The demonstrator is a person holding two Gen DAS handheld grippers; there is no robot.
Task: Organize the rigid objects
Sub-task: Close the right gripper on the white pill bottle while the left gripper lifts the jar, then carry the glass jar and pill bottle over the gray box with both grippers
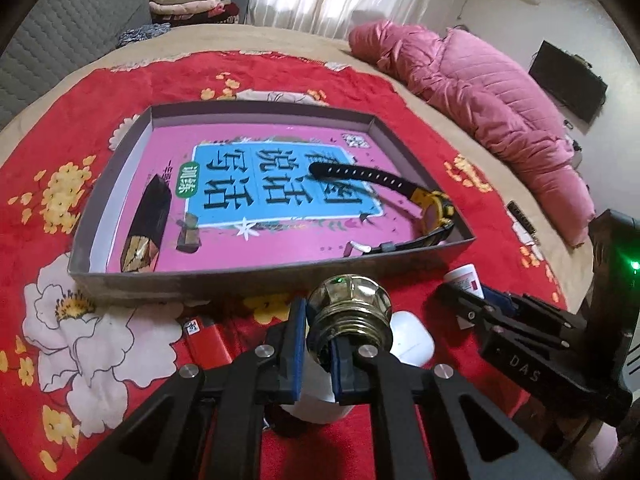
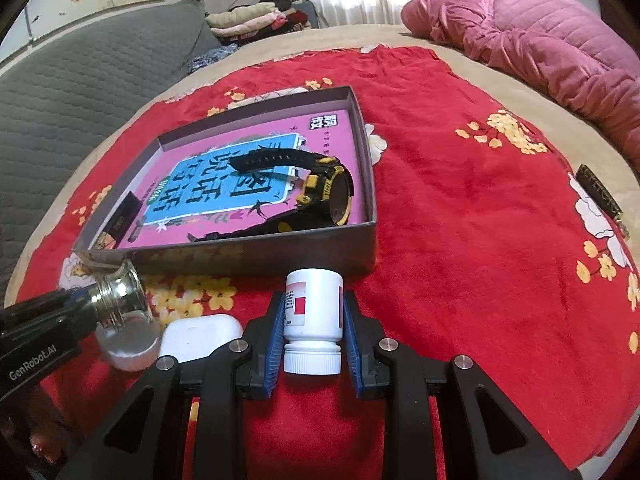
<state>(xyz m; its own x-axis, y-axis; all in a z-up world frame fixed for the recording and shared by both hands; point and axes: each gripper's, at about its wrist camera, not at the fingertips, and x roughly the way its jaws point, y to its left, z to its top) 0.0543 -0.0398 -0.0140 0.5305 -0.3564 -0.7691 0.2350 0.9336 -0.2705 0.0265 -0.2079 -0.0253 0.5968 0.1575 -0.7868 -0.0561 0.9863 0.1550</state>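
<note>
The left gripper [image 1: 316, 344] is pinching a small glass jar [image 1: 352, 304] just above the red blanket [image 2: 460, 208], in front of the box [image 2: 366, 152], while the right gripper [image 2: 313, 340] is clamping a white pill bottle [image 2: 314, 312] beside it.

Both grippers — left gripper [image 1: 316, 344], right gripper [image 2: 313, 330] — are black, with blue ribbed pads, silver screws and white lettering on their bodies.
</note>
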